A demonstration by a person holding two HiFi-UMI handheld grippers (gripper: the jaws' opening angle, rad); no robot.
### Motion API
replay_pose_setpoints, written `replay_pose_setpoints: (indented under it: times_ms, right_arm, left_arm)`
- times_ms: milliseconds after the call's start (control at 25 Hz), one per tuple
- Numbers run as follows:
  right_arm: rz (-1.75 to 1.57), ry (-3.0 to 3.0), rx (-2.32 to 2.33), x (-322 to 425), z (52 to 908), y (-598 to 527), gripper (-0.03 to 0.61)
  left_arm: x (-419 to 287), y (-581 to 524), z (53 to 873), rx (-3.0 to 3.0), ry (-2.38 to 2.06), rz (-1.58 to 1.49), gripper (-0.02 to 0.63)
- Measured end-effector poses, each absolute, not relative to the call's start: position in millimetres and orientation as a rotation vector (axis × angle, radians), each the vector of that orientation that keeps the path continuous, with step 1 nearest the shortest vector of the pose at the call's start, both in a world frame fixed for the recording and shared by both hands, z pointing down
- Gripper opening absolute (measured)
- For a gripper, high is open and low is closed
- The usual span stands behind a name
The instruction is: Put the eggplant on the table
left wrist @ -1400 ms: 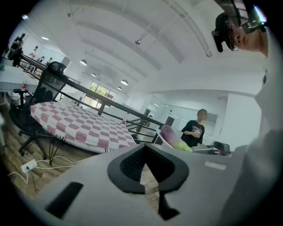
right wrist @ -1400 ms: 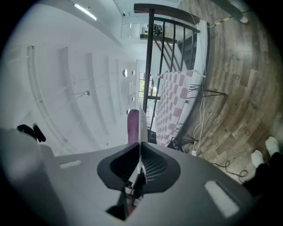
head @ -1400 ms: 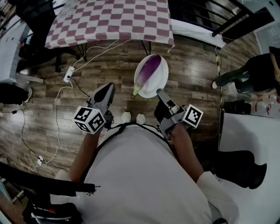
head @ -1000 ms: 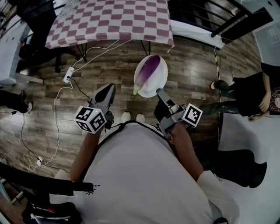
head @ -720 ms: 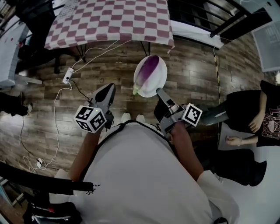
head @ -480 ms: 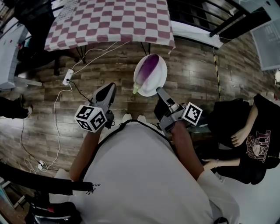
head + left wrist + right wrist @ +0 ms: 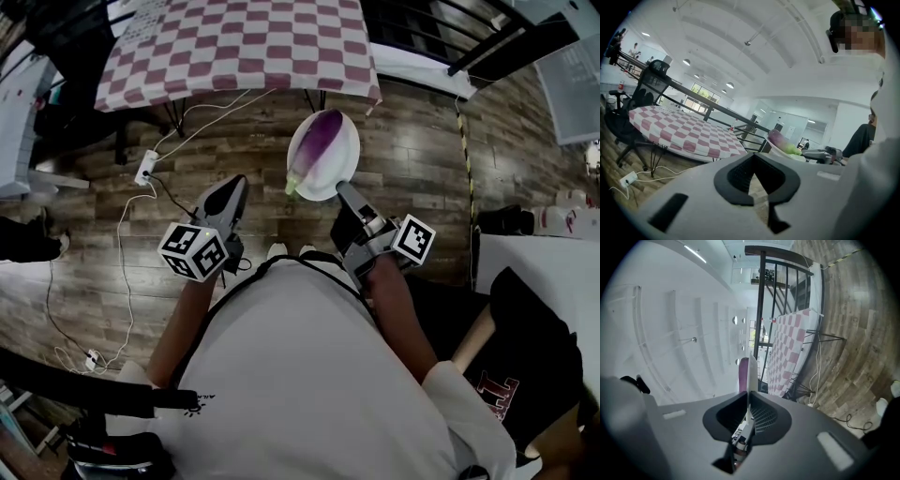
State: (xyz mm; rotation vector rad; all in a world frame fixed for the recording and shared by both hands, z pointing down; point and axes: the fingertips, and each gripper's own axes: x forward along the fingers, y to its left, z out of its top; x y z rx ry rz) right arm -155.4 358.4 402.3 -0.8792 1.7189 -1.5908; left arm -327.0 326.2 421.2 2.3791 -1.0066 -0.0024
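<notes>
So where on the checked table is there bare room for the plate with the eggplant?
The checked table is bare across its near edge and middle, corner to corner; only a pale sheet lies far left. The right gripper holds the plate with the eggplant short of it. Cables and a power strip crowd the floor at its left.

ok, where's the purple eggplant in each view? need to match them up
Head view: purple eggplant upper centre, lying on the white round plate.
Left gripper view: eggplant right of centre, green end to the right.
Right gripper view: eggplant a thin purple strip at centre, left of the edge-on plate.
Shared landmark: red-and-white checked tablecloth, in all three.
</notes>
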Motion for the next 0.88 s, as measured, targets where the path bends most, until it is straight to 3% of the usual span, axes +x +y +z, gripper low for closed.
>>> replay_pose_setpoints:
  times_ms: [480,880]
  right_arm:
    - [-1.552,1.689,-0.908,-157.1,401.9,355.8,0.029]
    - [-1.429,1.616,-0.963,-107.3,398.7,357.0,0.028]
  left_arm:
    - [-329.7,318.9,427.1,2.393,-0.953,0.012,0.0]
    - [-265.6,294.5,429.3,2.49,-0.764,0.109,0.0]
